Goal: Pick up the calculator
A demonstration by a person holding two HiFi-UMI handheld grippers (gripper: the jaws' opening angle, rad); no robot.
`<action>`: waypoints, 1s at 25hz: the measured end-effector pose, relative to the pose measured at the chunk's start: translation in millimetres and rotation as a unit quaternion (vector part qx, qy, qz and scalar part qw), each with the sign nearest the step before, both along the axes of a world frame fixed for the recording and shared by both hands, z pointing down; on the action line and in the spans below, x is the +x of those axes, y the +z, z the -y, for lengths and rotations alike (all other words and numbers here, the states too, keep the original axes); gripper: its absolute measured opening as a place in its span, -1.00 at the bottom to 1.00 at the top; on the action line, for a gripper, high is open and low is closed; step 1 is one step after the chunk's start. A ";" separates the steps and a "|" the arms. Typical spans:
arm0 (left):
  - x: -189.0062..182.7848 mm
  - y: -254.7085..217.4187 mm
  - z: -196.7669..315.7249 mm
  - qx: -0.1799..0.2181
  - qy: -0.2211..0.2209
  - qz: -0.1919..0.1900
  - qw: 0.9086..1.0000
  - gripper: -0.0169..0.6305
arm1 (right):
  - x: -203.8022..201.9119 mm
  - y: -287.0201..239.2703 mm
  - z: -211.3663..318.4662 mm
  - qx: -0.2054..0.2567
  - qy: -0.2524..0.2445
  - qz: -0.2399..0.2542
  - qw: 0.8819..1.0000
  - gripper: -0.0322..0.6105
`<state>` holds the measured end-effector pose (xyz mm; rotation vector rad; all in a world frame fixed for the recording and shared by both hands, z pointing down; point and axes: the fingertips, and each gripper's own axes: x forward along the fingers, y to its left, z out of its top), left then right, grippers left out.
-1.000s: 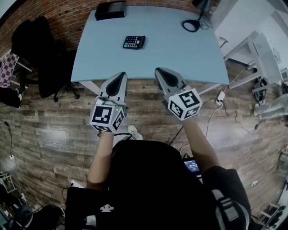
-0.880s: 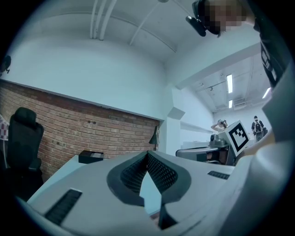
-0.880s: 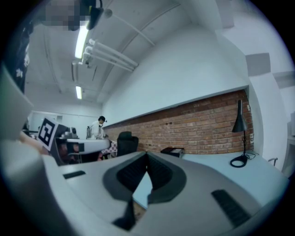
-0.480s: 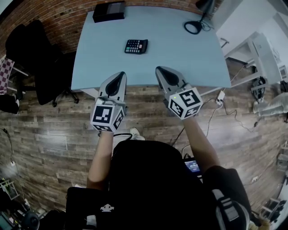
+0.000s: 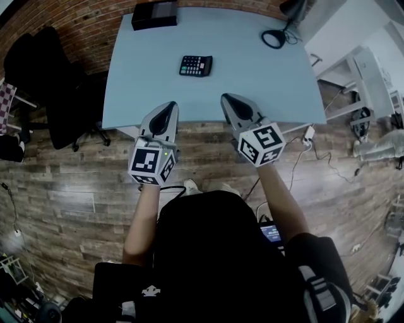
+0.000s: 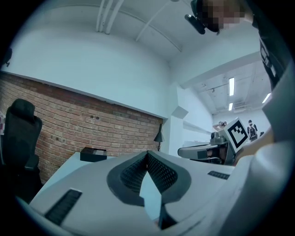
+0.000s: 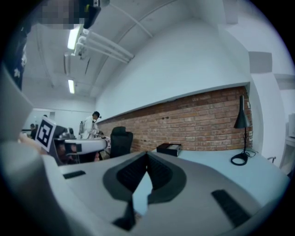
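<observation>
Head view shows the calculator (image 5: 196, 65) lying flat on the pale blue table (image 5: 265, 88), towards the far side and a little left of the middle, well apart from both tools. The left gripper (image 5: 170, 105) and the right gripper (image 5: 226, 99) hover side by side at the table's near edge, tips just over it, and neither touches anything. In the left gripper view the left gripper (image 6: 147, 154) has its ribbed pads pressed together at the tip with nothing between them; the right gripper view shows the same of the right gripper (image 7: 146, 155), closed and empty. That is the first hazard: if either claw arrives pressed together it will only nudge the calculator, and on that smooth top a flat, light body would likely slide off towards the black box (image 5: 154, 14) at the far left corner rather than be caught. The jaws need to spread before the reach ends. A second hazard is the calculator's low profile: pads coming in level may ride over the keys or scrape the tabletop instead of closing on two edges, so a downward tilt seems needed. A pinch on one corner could let it swing and drop. Neither gripper view shows the calculator, since the jaw bodies hide the tabletop ahead, so aiming rests on the head view alone. The desk lamp (image 5: 278, 35) at the far right stands well clear of the path.
</observation>
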<state>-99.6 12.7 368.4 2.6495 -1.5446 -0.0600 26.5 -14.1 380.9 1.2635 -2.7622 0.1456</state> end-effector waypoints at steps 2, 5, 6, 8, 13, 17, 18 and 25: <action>-1.5 2.0 1.0 -0.003 0.003 0.000 1.000 -0.93 | -2.2 -0.7 0.0 -0.002 0.001 -0.003 1.000 -0.89; -4.9 6.8 4.1 -0.008 0.006 -0.001 1.000 -0.93 | -5.0 -0.1 2.3 0.001 0.003 -0.009 1.000 -0.89; -5.9 8.0 5.3 -0.009 0.006 -0.001 1.000 -0.93 | -5.4 0.7 3.4 0.001 0.004 -0.012 1.000 -0.89; -6.8 8.6 8.0 -0.010 0.006 -0.001 1.000 -0.93 | -5.1 0.6 6.0 0.000 0.005 -0.015 1.000 -0.89; -9.3 4.3 15.7 -0.004 0.004 -0.001 1.000 -0.93 | -7.8 -4.7 15.7 0.010 0.001 -0.024 1.000 -0.89; -13.0 2.7 27.3 0.000 -0.003 0.004 1.000 -0.93 | -12.1 -7.2 29.4 0.015 -0.006 -0.019 1.000 -0.89; -13.1 2.5 30.3 0.001 -0.004 0.007 1.000 -0.93 | -12.8 -6.8 33.3 0.015 -0.008 -0.018 1.000 -0.89; -13.3 3.4 59.2 0.002 -0.015 0.014 1.000 -0.93 | -13.5 -4.3 66.3 0.012 -0.017 -0.016 1.000 -0.89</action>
